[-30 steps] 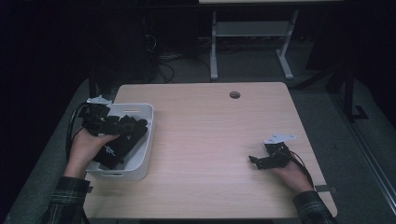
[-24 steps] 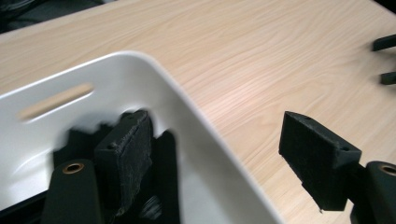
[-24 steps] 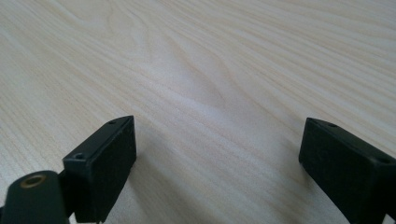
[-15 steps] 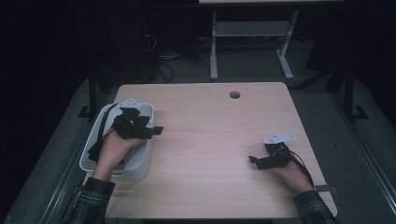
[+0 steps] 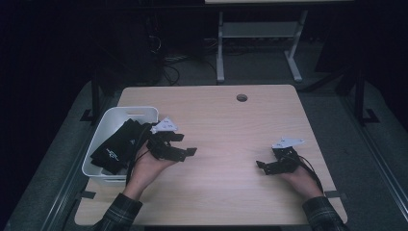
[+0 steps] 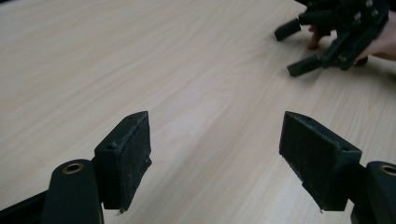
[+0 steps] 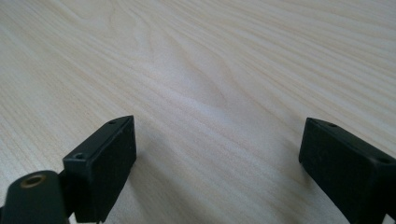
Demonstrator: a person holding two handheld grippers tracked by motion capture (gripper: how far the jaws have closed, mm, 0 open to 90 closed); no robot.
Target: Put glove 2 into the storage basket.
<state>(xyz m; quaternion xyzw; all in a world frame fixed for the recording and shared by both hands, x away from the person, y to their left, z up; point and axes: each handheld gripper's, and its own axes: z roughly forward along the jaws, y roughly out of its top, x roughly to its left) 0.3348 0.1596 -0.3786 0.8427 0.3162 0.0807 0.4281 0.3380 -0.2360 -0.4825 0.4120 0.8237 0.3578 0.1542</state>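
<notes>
**Operator A:** Report the status of both tools.

**Operator B:** In the high view, the left gripper [image 5: 185,147] sits left of centre, over bare tabletop [image 5: 231,125], just right of the white bin [image 5: 113,120]. Its fingers [image 6: 128,156] are spread wide with nothing between them. The right gripper [image 5: 263,167] rests at the lower right of the frame. Its fingers [image 7: 105,165] are likewise released, with plain wood grain between them.

**Operator A:** Location of the work item?

**Operator B:** The black garment [image 5: 120,144] lies bundled inside the white bin at the left of the frame. A small light logo faces upward. One edge rides up at the bin's right rim, just beside the left gripper.

**Operator A:** Expected handling characteristics?

**Operator B:** Judged as soft, light fabric. It will drape and sag rather than hold shape, and it is not fragile. A single thin layer may slip from the pads. A bunched fold should seat better.

**Operator A:** Recommended pick point?

**Operator B:** Take a thick fold near the raised edge at the rim. Avoid the flat central panel, where the pads could press through onto the bin floor. Expect the loose remainder to trail and possibly catch on the bin wall.
</notes>
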